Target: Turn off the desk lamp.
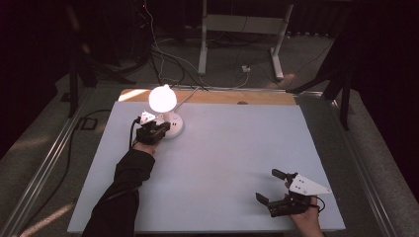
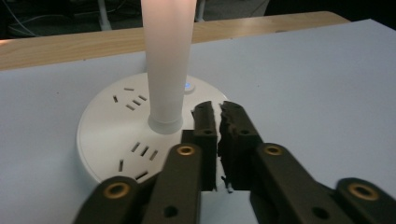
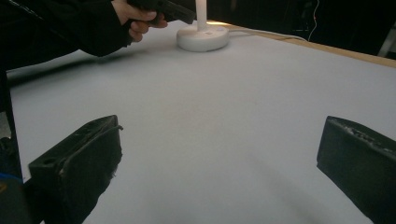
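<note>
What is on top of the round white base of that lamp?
On the base stands a white stem, with groups of socket slots and a small blue light. The shut left gripper is over its near edge, covering part of it.

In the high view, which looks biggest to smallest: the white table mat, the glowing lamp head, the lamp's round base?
1. White table mat, by far the biggest.
2. Glowing lamp head.
3. Lamp's round base, partly hidden by the left gripper, so this last ranking is unsure.
</note>
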Action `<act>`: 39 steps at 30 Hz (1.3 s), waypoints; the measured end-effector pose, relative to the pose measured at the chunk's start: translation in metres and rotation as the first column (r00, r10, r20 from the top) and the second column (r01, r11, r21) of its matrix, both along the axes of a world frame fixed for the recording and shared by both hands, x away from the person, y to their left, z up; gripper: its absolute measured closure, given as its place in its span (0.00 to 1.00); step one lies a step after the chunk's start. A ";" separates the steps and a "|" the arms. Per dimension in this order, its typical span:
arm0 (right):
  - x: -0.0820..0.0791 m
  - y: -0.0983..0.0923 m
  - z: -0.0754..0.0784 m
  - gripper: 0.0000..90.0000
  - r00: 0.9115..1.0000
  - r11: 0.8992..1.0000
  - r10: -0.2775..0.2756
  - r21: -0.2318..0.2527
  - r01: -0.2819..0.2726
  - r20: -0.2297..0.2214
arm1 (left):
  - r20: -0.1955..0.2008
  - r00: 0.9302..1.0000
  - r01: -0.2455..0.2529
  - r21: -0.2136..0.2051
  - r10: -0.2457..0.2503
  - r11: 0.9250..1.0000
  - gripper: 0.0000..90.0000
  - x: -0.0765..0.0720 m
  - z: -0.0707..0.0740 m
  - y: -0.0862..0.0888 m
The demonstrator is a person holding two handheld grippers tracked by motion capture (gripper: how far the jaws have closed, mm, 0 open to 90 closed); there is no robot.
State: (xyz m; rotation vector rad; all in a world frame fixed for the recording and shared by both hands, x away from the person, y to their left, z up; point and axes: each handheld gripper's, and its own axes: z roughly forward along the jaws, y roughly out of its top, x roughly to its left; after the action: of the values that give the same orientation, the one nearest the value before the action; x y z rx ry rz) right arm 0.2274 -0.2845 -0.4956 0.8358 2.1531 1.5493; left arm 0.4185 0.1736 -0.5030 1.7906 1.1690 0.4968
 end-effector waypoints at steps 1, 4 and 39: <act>0.000 0.000 0.000 0.00 1.000 1.000 0.000 0.000 0.000 -0.002 | 0.000 1.000 -0.001 0.002 0.001 1.000 0.97 0.000 -0.001 0.000; 0.000 0.000 0.000 0.00 1.000 1.000 0.000 -0.001 0.000 -0.002 | -0.001 1.000 0.006 0.004 -0.006 1.000 0.99 0.001 -0.002 -0.001; -0.001 -0.001 0.000 0.00 1.000 1.000 0.000 0.002 0.000 -0.002 | -0.019 1.000 0.015 0.033 -0.015 0.999 1.00 0.009 -0.015 -0.008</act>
State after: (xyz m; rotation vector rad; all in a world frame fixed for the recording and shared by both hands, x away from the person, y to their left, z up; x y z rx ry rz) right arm 0.2268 -0.2852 -0.4952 0.8383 2.1528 1.5517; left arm 0.4271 0.1658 -0.5179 1.8344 1.1654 0.4946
